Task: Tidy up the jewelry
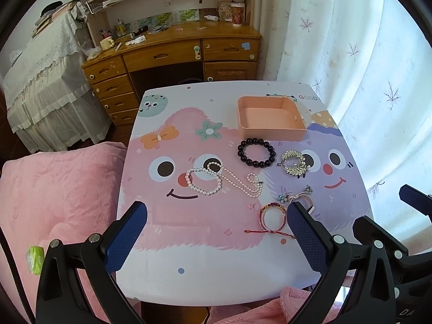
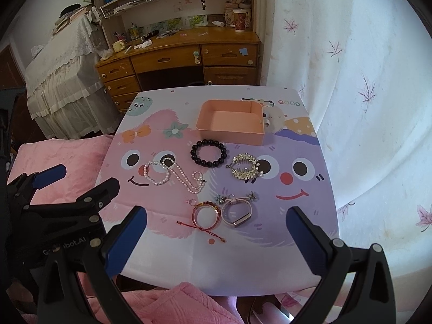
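Observation:
An empty peach tray (image 1: 270, 132) (image 2: 229, 133) stands at the far side of the cartoon-printed table (image 1: 205, 270). In front of it lie a black bead bracelet (image 1: 256, 152) (image 2: 208, 152), a gold hair clip (image 1: 293, 162) (image 2: 245, 166), a pearl necklace (image 1: 224, 182) (image 2: 175, 175), a red-and-gold bangle with red cord (image 1: 272, 216) (image 2: 206, 214), and a pink watch band (image 2: 237, 213) with flower earrings (image 1: 283, 196). My left gripper (image 1: 217, 232) and right gripper (image 2: 217, 232) are both open and empty, above the table's near edge.
A pink blanket (image 1: 54, 202) lies left of the table and under its near edge. A wooden desk (image 1: 172, 54) with shelves stands behind. A white curtain (image 1: 364, 81) hangs on the right. My left gripper shows at the left of the right wrist view (image 2: 54, 178).

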Demonstrator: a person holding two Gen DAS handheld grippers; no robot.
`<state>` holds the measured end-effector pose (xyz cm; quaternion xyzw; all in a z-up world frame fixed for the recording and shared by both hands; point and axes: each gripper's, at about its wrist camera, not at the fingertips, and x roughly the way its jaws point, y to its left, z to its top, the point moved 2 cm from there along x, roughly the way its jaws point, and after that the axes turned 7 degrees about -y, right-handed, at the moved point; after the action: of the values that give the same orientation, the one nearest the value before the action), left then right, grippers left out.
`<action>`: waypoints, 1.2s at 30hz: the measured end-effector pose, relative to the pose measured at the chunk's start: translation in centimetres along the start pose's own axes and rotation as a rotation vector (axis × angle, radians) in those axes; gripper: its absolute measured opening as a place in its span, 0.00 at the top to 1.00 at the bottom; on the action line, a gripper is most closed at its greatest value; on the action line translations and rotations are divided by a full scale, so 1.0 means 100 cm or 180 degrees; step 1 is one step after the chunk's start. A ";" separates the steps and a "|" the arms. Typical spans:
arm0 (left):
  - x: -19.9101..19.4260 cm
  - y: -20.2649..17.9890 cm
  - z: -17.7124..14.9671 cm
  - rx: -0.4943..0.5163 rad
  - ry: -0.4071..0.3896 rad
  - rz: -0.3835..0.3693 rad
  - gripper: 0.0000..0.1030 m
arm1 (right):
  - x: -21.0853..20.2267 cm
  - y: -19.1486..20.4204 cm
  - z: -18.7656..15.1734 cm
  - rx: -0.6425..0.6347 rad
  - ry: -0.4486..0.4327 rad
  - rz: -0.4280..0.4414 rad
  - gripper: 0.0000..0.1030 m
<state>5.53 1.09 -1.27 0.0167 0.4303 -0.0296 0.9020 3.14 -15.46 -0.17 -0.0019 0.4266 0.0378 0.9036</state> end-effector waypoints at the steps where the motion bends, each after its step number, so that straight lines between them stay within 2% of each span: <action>1: 0.001 0.002 0.000 0.0008 0.0003 -0.0019 0.01 | 0.000 0.001 0.000 -0.0001 -0.0010 -0.0009 0.00; 7: 0.002 0.010 0.003 0.0022 -0.0021 -0.0046 0.01 | -0.005 0.007 0.002 0.0022 -0.0121 -0.0080 0.00; 10: 0.002 0.014 0.004 0.0011 -0.0041 -0.0228 0.01 | -0.007 0.009 0.005 -0.0052 -0.0168 -0.0207 0.00; 12: 0.000 0.017 0.005 -0.0026 -0.0069 -0.0412 0.01 | -0.010 0.013 0.007 -0.0248 -0.0218 -0.0322 0.00; 17: 0.002 0.026 0.004 0.0034 -0.0057 -0.0640 0.01 | -0.013 0.018 0.000 -0.0749 -0.0305 -0.0472 0.00; 20: 0.013 0.029 -0.001 0.0152 0.0002 -0.0718 0.01 | -0.009 0.023 -0.013 -0.1122 -0.0285 -0.0545 0.00; 23: 0.027 0.031 -0.010 0.0194 0.0075 -0.0900 0.01 | 0.003 0.026 -0.031 -0.1498 -0.0178 -0.0580 0.00; 27: 0.049 0.024 -0.027 0.0310 0.0147 -0.1059 0.01 | 0.028 0.025 -0.058 -0.1874 0.0005 -0.0526 0.00; 33: 0.091 -0.009 -0.057 0.0383 0.0346 -0.1235 0.01 | 0.076 0.021 -0.104 -0.2260 0.0126 -0.0206 0.00; 36: 0.115 -0.031 -0.069 0.0437 0.0475 -0.1227 0.01 | 0.104 0.007 -0.126 -0.2241 0.0116 -0.0068 0.00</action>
<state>7.19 -2.02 -14.59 -0.0024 0.4881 -0.2294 0.8421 0.00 -14.48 -16.16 -0.3184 0.4035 0.1730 0.8402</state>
